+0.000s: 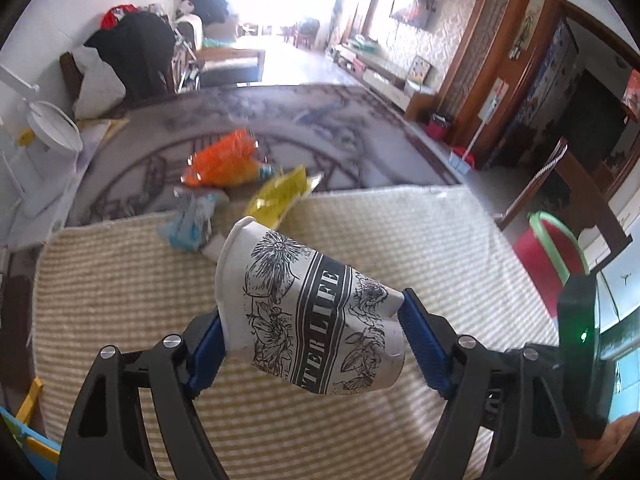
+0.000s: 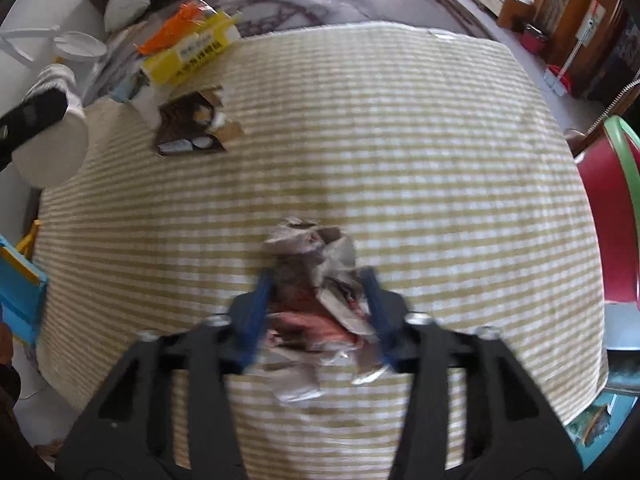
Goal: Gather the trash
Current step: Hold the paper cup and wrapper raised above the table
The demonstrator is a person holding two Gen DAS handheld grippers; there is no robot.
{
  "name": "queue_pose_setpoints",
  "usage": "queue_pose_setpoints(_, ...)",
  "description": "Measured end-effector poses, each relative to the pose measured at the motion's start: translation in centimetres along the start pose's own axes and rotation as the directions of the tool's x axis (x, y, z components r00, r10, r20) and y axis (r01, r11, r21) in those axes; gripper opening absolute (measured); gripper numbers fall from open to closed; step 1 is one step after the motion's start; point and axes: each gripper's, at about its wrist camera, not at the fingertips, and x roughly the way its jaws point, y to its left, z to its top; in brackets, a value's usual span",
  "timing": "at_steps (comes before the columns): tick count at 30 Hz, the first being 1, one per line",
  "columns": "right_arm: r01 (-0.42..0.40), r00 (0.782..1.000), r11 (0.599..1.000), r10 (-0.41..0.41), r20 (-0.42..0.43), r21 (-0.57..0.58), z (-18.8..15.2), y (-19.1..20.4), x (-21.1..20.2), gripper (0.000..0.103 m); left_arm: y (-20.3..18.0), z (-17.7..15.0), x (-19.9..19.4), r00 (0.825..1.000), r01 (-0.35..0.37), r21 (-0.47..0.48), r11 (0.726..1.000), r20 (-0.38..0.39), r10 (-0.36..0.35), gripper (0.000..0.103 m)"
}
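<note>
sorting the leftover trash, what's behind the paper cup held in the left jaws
Behind the paper cup lie a yellow wrapper, a pale blue wrapper and an orange bag at the checked cloth edge. The cup covers the cloth directly behind it, so anything there is hidden.

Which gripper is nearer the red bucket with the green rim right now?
Cannot tell for sure. The red bucket sits off the table's right edge in both views. The left gripper holds a paper cup; the right gripper clamps crumpled paper mid-table.
</note>
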Motion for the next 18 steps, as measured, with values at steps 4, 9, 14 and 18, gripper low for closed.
queue_pose_setpoints(4, -0.010, 0.997, 1.000, 0.009, 0.076, 0.005, 0.7, -0.3, -2.4, 0.035, -0.6, 1.1, -1.1, 0.999, 0.008, -0.001, 1.000, 0.036, -0.007, 0.076)
queue_pose_setpoints(9, -0.001, 0.980, 1.000, -0.002, 0.199, 0.018, 2.1, -1.0, -6.5, 0.035, -1.6, 2.0, -2.3, 0.997, 0.012, 0.021, 1.000, 0.076, -0.014, 0.076)
queue_pose_setpoints(14, 0.019, 0.956, 1.000, -0.023, 0.292, 0.019, 3.0, -1.4, -9.5, 0.035, -2.1, 2.5, -3.0, 0.995, 0.015, 0.033, 0.999, 0.098, -0.018, 0.076)
queue_pose_setpoints(18, 0.016, 0.952, 1.000, -0.021, 0.305, 0.020, 3.1, -1.6, -10.1, 0.035, -2.3, 2.6, -3.0, 0.995, 0.011, 0.036, 0.999, 0.100, -0.015, 0.076)
